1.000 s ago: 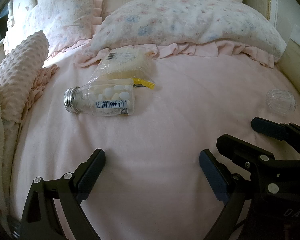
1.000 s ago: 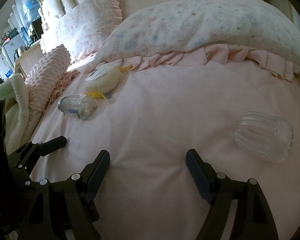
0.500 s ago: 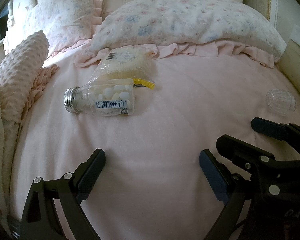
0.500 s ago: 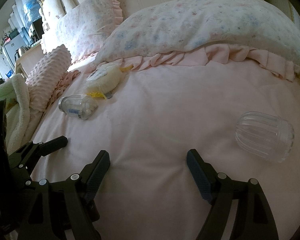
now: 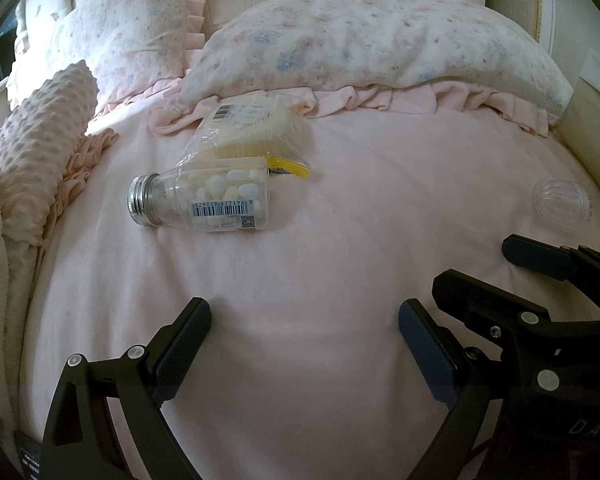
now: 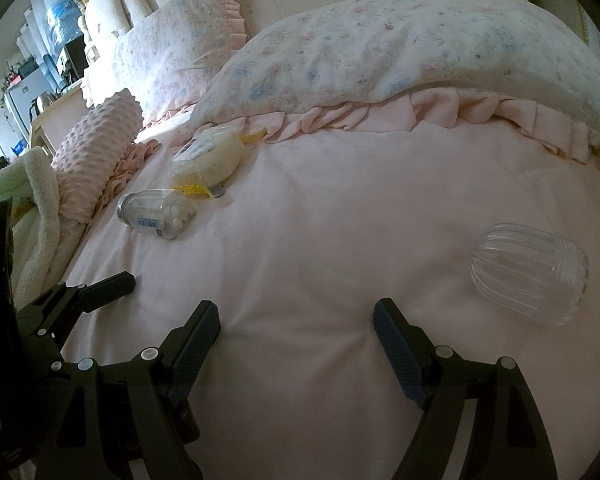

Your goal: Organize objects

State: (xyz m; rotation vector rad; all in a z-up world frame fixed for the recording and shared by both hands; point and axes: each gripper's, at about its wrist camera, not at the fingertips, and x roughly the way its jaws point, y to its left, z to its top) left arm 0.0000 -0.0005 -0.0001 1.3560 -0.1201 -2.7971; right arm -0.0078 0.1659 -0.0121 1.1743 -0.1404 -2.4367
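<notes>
Both the left gripper [image 5: 304, 332] and right gripper [image 6: 296, 330] are hovering open and empty over the pink bedspread [image 5: 340, 264], nearer than the bottle [image 5: 204, 200] lying on it.

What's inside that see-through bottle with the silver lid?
The bottle lies on its side on the pink blanket. Inside are small white pieces, piled toward its bottom end. The barcode label hides some, so the full amount cannot be seen.
</notes>
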